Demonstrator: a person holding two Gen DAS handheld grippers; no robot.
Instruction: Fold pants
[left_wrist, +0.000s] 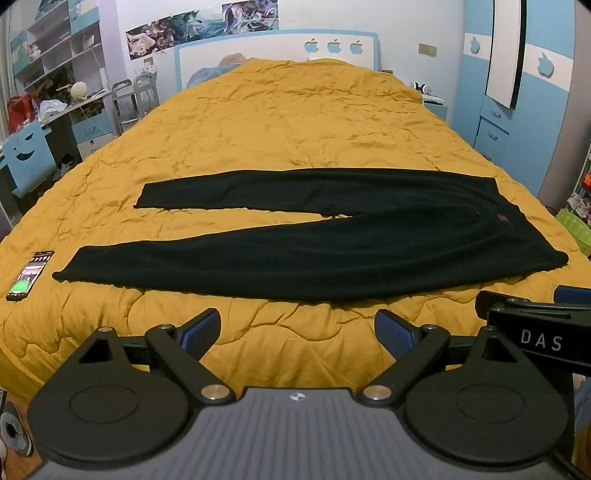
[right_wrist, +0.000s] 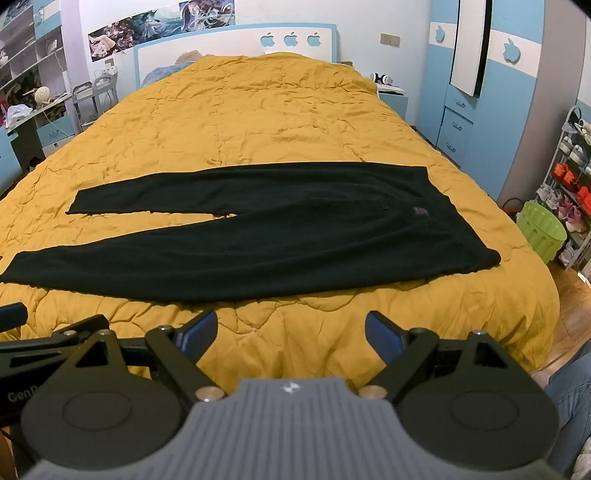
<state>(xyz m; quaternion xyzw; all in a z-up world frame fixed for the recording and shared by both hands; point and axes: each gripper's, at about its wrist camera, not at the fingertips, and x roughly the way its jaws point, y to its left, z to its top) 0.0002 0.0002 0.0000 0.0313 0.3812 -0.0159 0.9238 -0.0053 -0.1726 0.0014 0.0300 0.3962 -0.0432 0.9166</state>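
Note:
Black pants (left_wrist: 314, 254) lie flat across a mustard-yellow quilt on the bed (left_wrist: 280, 122), waistband to the right, both legs spread apart toward the left. The same pants (right_wrist: 258, 243) show in the right wrist view. My left gripper (left_wrist: 297, 332) is open and empty, held above the bed's near edge, short of the pants. My right gripper (right_wrist: 291, 330) is open and empty, also near the front edge, apart from the pants. The right gripper's body (left_wrist: 539, 325) shows at the right edge of the left wrist view.
A phone (left_wrist: 30, 275) lies on the quilt left of the near leg cuff. A desk and shelves (left_wrist: 66, 96) stand left of the bed. A blue wardrobe (right_wrist: 480, 92), a shoe rack (right_wrist: 569, 177) and a green bin (right_wrist: 543, 229) stand to the right.

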